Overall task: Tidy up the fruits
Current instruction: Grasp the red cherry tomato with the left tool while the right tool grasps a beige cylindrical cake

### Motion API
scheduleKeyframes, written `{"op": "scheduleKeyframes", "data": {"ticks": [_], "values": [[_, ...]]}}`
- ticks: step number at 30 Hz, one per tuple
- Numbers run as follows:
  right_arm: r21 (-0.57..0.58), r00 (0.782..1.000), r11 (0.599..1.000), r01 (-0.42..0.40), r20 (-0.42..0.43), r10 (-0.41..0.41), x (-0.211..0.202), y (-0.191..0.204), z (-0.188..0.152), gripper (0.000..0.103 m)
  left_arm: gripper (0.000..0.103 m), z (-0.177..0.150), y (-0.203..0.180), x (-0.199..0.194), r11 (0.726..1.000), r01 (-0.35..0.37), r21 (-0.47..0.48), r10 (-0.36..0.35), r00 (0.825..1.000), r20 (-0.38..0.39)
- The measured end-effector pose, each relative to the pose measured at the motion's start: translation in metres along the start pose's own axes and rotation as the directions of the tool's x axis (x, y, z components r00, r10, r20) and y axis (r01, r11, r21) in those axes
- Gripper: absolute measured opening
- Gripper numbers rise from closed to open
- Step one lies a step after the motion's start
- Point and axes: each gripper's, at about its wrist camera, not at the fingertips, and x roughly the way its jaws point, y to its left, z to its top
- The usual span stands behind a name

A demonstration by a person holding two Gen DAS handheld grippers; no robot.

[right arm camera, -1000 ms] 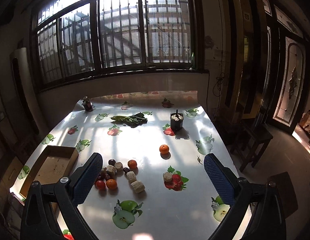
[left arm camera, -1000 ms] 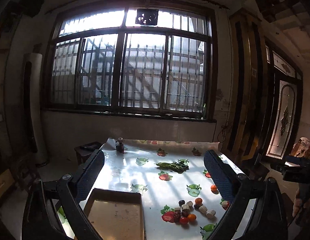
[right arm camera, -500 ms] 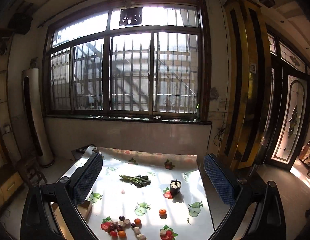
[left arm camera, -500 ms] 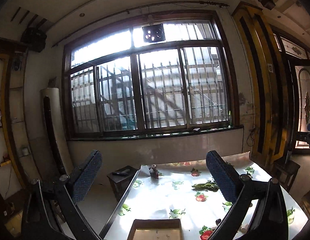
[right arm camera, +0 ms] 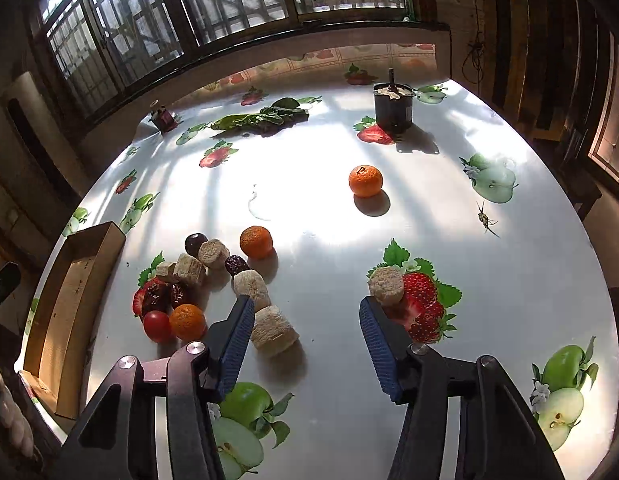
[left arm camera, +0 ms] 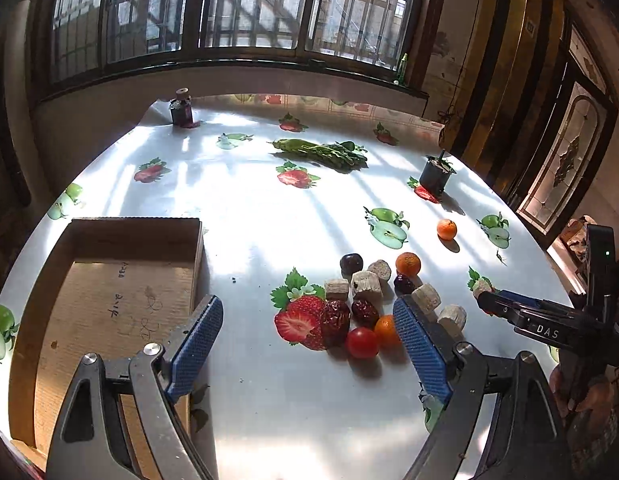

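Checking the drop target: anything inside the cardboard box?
The cardboard box looks empty: bare floor with handwriting only. Its near-right corner is hidden behind the left gripper.

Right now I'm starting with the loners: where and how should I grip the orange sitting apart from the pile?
Probably grip the lone orange across its middle, jaws descending from above: it is round, and bare tablecloth surrounds it on every side.
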Motion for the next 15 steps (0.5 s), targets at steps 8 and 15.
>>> {"op": "scheduleKeyframes", "data": {"ticks": [8, 15], "values": [[-0.087, 0.991, 0.987, -0.134, -0.031, 0.132, 0.030, 0.015, -0.014, 0.058, 0.054, -0.018, -0.015, 0.052, 0.996, 0.088, 0.000, -0.087, 0.984, -0.156], [-0.091, 0.984, 0.981, -0.170, -0.067, 0.165, 0.040, 0.017, -0.020, 0.040, 0.046, -0.022, -0.031, 0.068, 0.996, 0.087, 0.029, -0.080, 0.979, -0.187]]}}
